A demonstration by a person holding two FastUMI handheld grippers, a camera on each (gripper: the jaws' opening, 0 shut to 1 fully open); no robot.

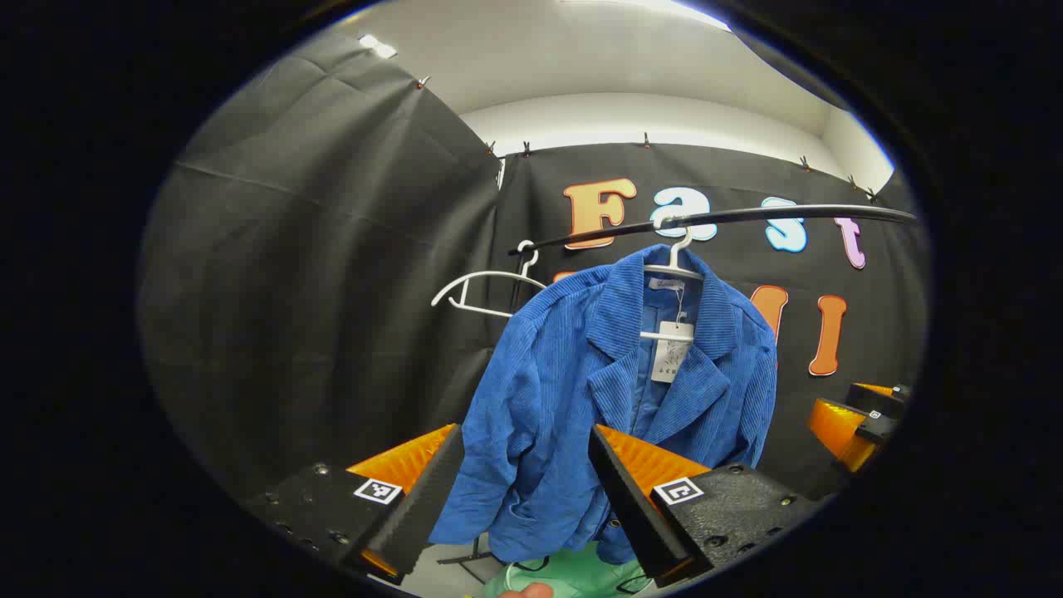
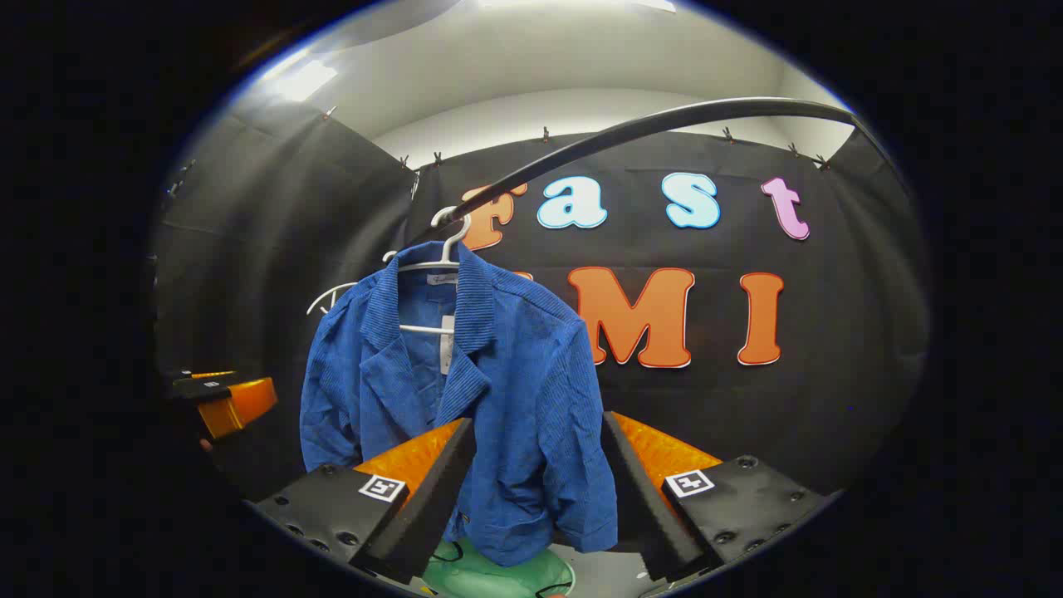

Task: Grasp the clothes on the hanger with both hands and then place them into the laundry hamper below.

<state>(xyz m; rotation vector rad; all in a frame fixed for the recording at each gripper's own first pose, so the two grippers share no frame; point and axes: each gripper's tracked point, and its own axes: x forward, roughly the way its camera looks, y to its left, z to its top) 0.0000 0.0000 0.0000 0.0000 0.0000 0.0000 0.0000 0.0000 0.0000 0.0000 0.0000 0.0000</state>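
A black rail (image 1: pixel 747 218) runs across the top of the booth, in front of the black cloth wall (image 1: pixel 332 274). On it hang two white hangers: one bare (image 1: pixel 486 286) at about 10 o'clock from the jacket in the left gripper view, and one (image 1: pixel 677 266) carrying the blue jacket (image 1: pixel 573 390). A white tag (image 1: pixel 671 353) dangles inside the jacket's open collar. Nothing stands between either gripper and the jacket.

In the left gripper view the left gripper (image 1: pixel 519 490) has its fingers spread wide with nothing between them; the jacket hangs ahead at 12 o'clock, apart from the fingertips, its lower hem showing in the gap. The right gripper (image 1: pixel 859 419) shows at 3 o'clock, beside the jacket's far sleeve.

In the right gripper view the right gripper (image 2: pixel 540 490) is also spread wide and empty. The jacket (image 2: pixel 490 399) hangs ahead at 11 to 12 o'clock on its hanger (image 2: pixel 440 257), its sleeve and hem seen between the fingers, not touched. The rail (image 2: pixel 648 133) arcs overhead. The left gripper (image 2: pixel 224 399) shows at 9 o'clock, near the jacket's other sleeve.

Below the jacket, at 6 o'clock in both views, sits the green hamper (image 2: pixel 498 573). Its inside is mostly hidden by the jacket and fingers, so its contents cannot be told.
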